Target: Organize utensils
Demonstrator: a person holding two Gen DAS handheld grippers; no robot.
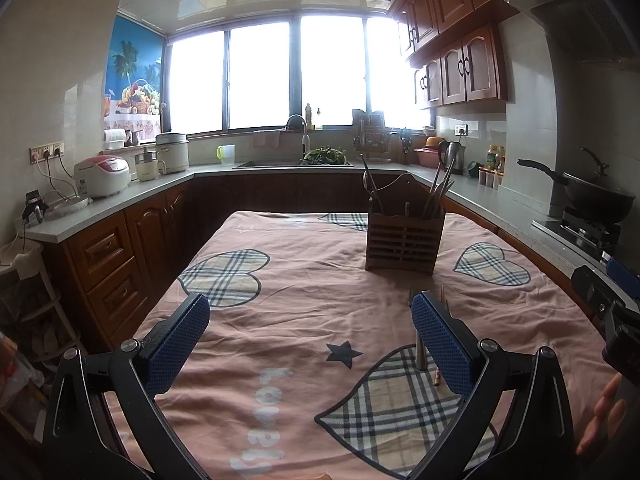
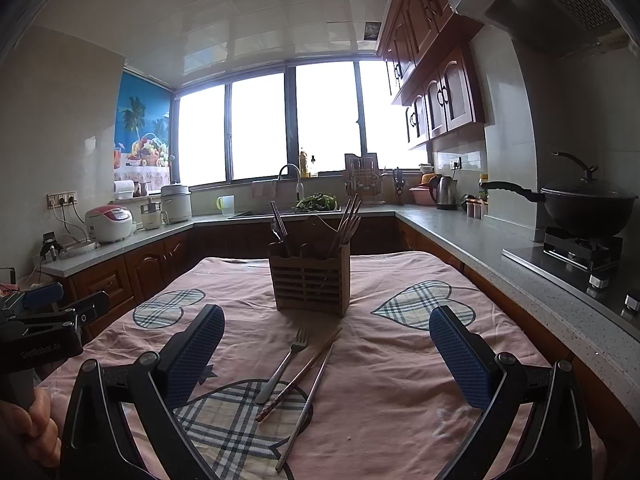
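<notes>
1. Right claw (image 2: 326,354) hangs with its jaws spread wide and nothing between them, over the pink cloth of the tabletop (image 2: 400,380).
2. Left claw (image 1: 310,340) is just as wide and just as empty, off to the right claw's left.
3. Open cloth lies on both sides of the right claw; the tabletop's right edge runs close along the grey kitchen counter (image 2: 520,276).
4. Straight ahead of the right claw, between its fingers, three loose pieces lie together: one steel fork (image 2: 285,364), one wooden chopstick (image 2: 300,374) and one metal chopstick (image 2: 306,404).
5. The fork's tines point away from the claw; the wooden chopstick crosses over the metal one.
6. Beyond them stands one slatted wooden utensil holder (image 2: 310,280), upright, with chopsticks poking out of its left and right ends.
</notes>
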